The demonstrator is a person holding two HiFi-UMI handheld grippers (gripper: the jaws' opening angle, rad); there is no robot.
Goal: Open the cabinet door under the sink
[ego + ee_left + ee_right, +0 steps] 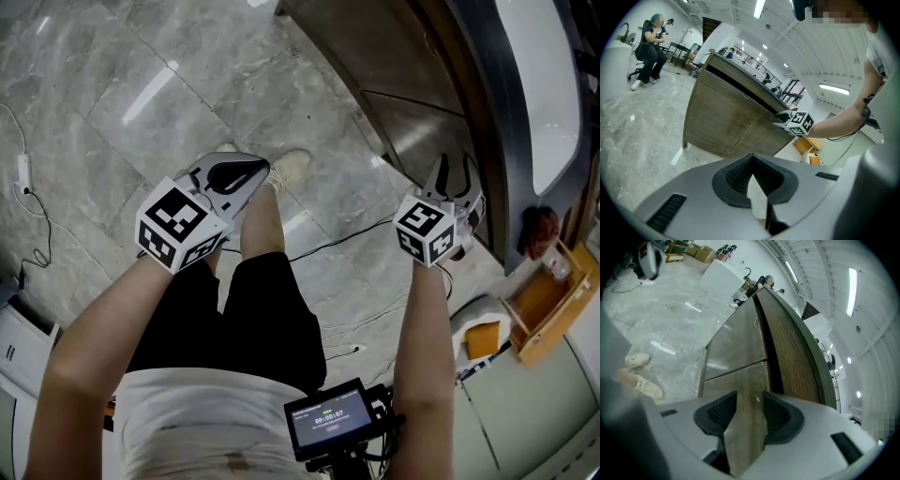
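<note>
Marble floor (141, 94), cabinet (722, 117) standing on it | door (752, 383) staying shut, below cabinet's top edge | right gripper (750, 404) holding jaws half apart around door's top lip, seemingly not pressing | left gripper (752, 180) hanging closed, empty | step: taking hold | next: clamping, pulling outward

grey marble floor (141, 84); white adapter (23, 172), wooden cabinet (726, 122) on it

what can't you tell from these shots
- Contact: the right gripper stands open, the cabinet door showing between its jaws; whether a pad touches wood, neither its view nor the head view settles.
- Inside the cabinet: shut doors hide it in every view.
- Sink: the head view's right edge cuts off the counter.
- Screen text: too small, head view.
</note>
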